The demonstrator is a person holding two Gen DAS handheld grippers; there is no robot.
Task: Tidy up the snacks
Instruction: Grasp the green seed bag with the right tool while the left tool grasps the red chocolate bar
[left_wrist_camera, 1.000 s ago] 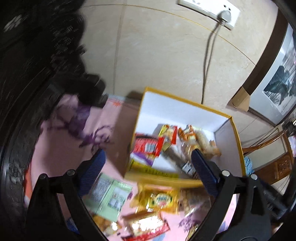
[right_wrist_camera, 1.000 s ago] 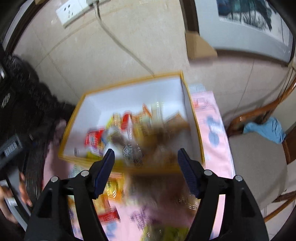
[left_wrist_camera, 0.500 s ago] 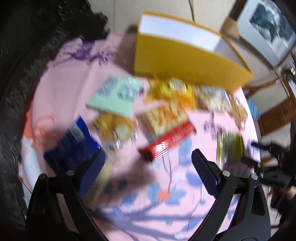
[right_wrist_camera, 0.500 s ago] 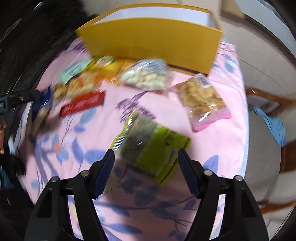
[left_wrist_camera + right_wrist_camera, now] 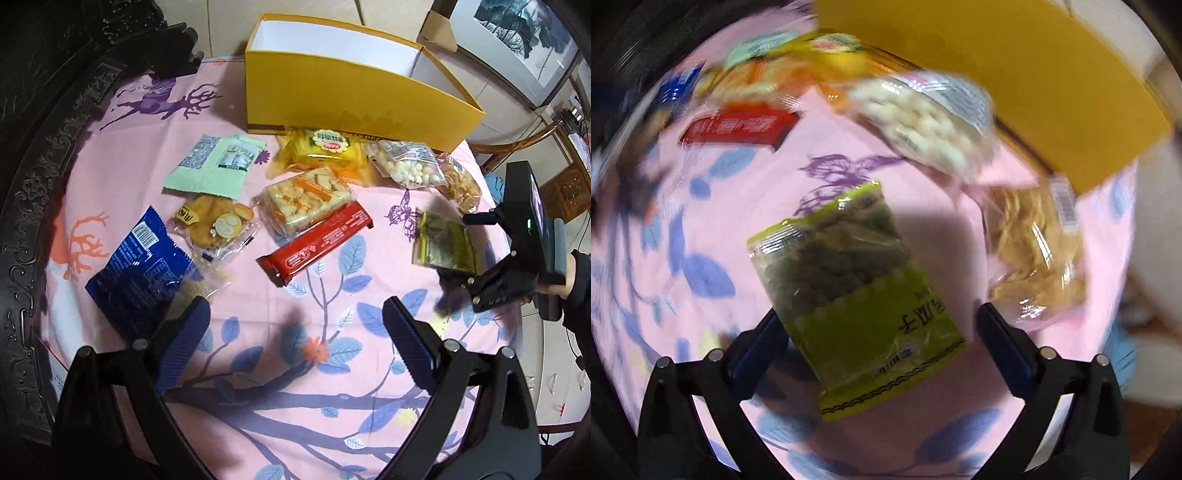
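The green-and-clear packet of dark seeds (image 5: pixel 849 295) lies flat on the pink floral tablecloth (image 5: pixel 738 206) near the right edge of the table. Its long axis is tilted: the clear, seed-filled end points up and to the left in the right wrist view, toward the box, and the solid green printed end points back toward the right claw (image 5: pixel 877 345). That printed end sits between the two blue pads; the left pad (image 5: pixel 757 343) is right at the packet's edge and the right pad (image 5: pixel 1004 347) stands clear of it. The right claw's jaws are opening, and the packet is between them but not pinched. In the left wrist view the same packet (image 5: pixel 443 242) shows just ahead of the right claw (image 5: pixel 458 275).

The left claw (image 5: pixel 291 339) hangs wide apart over bare cloth near the table's front edge, with nothing between its pads. Just off its left pad lies a dark blue foil snack bag (image 5: pixel 138 267).

The tall yellow cardboard box with a white inside (image 5: pixel 351 96) stands at the far edge of the table. Against its front wall lie a yellow biscuit packet (image 5: pixel 325 147) and a clear bag of white puffed balls (image 5: pixel 406 166). A long red wrapped bar (image 5: pixel 317 243) lies diagonally mid-table, its long axis running from near left to far right.
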